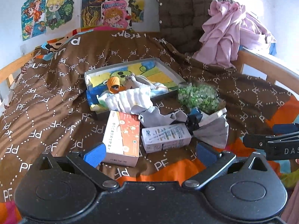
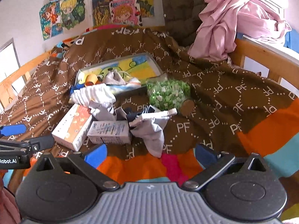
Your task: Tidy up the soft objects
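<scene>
Soft items lie heaped mid-bed: a white ribbed sock, a grey sock and a dark blue sock. More light socks rest in a shallow box with a colourful picture inside. My left gripper is open, hovering just short of two cartons. My right gripper is open too, near the grey sock's end. Nothing is held.
An orange-white carton and a white carton lie by the socks. A jar of green pieces lies on its side. An orange cap sits in the box. Pink cloth drapes over the wooden rail.
</scene>
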Tool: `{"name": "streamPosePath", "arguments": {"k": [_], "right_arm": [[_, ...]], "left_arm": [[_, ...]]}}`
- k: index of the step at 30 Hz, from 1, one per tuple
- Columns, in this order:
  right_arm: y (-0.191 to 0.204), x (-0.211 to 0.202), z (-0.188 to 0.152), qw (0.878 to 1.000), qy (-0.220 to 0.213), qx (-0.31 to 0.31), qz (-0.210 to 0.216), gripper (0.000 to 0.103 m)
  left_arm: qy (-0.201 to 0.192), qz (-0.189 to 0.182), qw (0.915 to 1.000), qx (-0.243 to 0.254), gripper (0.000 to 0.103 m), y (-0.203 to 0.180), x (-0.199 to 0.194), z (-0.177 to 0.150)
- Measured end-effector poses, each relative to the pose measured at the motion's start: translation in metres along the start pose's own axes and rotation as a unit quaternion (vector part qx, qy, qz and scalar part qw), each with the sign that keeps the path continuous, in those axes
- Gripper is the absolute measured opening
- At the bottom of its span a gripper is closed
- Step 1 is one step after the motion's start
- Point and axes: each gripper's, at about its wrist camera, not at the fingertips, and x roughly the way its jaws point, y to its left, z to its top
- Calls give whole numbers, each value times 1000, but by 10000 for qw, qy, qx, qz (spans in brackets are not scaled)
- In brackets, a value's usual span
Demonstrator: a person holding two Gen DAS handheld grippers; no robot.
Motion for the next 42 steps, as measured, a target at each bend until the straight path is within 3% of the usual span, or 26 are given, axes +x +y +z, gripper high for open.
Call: {"name": "streamPosePath", "arguments": {"k": [6, 18, 26, 34, 42], "right_arm": [[0, 1, 0, 10000, 31, -16, 44, 103], [0, 13, 15, 9997, 44, -84, 204, 103], [-1, 28, 39, 9975, -185, -679, 90, 103], [-2, 51, 52, 9938, -45, -1068, 320, 103], [-21, 68, 64, 9923, -116, -1235, 5, 103]], "left_arm": [[55, 117, 9999, 7, 102, -1, 3, 0], [-210, 193, 9991, -301, 102, 1, 7, 7], [-381, 152, 9975, -577, 102, 4, 23, 15], [-410, 79, 9986, -330, 102, -2, 55, 20], [-559, -253, 9981, 69, 102, -13, 84, 28]]}}
